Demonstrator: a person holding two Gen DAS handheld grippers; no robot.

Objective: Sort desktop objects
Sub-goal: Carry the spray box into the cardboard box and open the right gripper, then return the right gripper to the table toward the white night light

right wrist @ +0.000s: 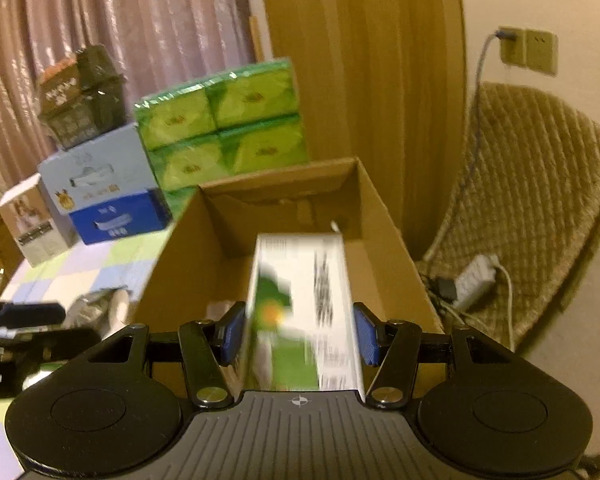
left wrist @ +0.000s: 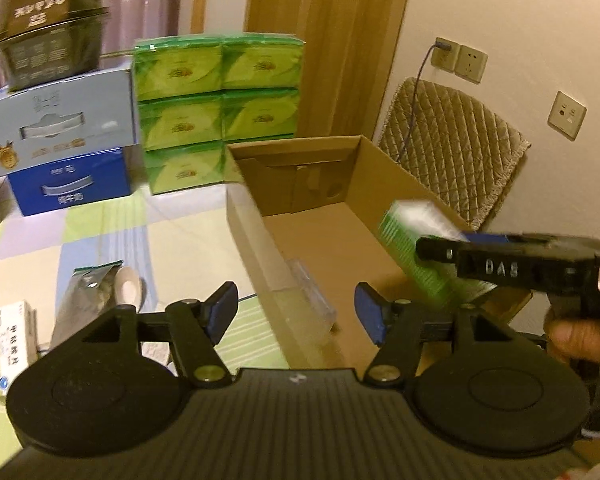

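Observation:
An open cardboard box (left wrist: 380, 168) stands on the checked tablecloth. My right gripper (right wrist: 300, 336) is shut on a white and green carton (right wrist: 300, 304), holding it over the cardboard box (right wrist: 380, 240). In the left wrist view that carton (left wrist: 412, 240) hangs above the box's right side, with the right gripper (left wrist: 432, 246) coming in from the right. My left gripper (left wrist: 296, 314) is open and holds nothing, just in front of the box's near left wall. A clear plastic item (left wrist: 312, 300) lies inside the box. To the left on the cloth lie a silver pouch (left wrist: 82, 300), a tape roll (left wrist: 132, 290) and a small medicine box (left wrist: 10, 344).
Green tissue packs (left wrist: 220, 108) are stacked behind the box, beside blue cartons (left wrist: 68, 136) and a dark box (left wrist: 52, 24) on top. A quilted chair (left wrist: 452, 152) stands to the right, with a power strip (right wrist: 474, 280) on its seat. Wall sockets (left wrist: 460, 60) are behind it.

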